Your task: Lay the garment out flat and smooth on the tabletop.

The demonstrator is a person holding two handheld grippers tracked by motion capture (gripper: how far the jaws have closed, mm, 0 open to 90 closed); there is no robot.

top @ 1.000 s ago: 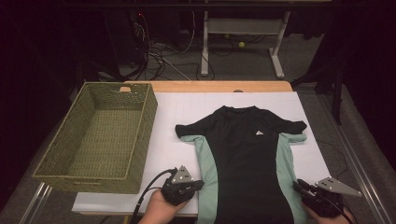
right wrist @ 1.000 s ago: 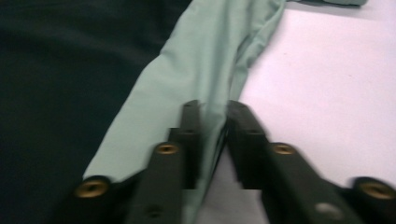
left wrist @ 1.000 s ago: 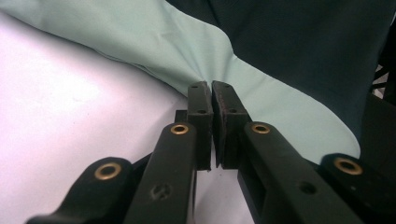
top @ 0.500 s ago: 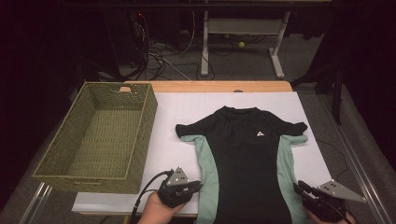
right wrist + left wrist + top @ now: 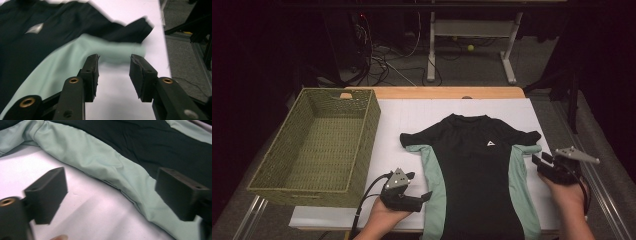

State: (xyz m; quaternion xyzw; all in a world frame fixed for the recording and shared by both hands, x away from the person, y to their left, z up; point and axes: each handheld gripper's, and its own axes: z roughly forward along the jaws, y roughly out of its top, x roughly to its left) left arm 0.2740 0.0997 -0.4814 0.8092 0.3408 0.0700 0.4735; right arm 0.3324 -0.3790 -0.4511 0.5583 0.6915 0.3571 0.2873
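So the shirt [image 5: 477, 175] is lying flat on its back on the white counter [image 5: 412, 115], collar pointing away from the person. It's a soft, slightly crumpled knit: black body and sleeves, mint-green panels down both sides, and a little white triangle logo on the chest. In the left gripper view the green panel bunches into loose folds along its edge.

Over on the left there's a woven basket [image 5: 319, 145], olive-green wicker, rectangular with sloping walls, sitting well apart from the shirt.

The left gripper [image 5: 424, 196] sits low at the shirt's left side panel, near the hem, with the hand [image 5: 387, 212] wrapped under it and the wrist coming up from the bottom edge. Its jaws have just been opening and now stand wide apart; the green edge of the fabric runs between them but neither pad presses on it, so released.

The right gripper [image 5: 539, 162] is just beside the right sleeve and the green panel under it, pointing in toward the shirt. Its jaws have also just been opening; they're parted over bare counter, nothing pinched between them.
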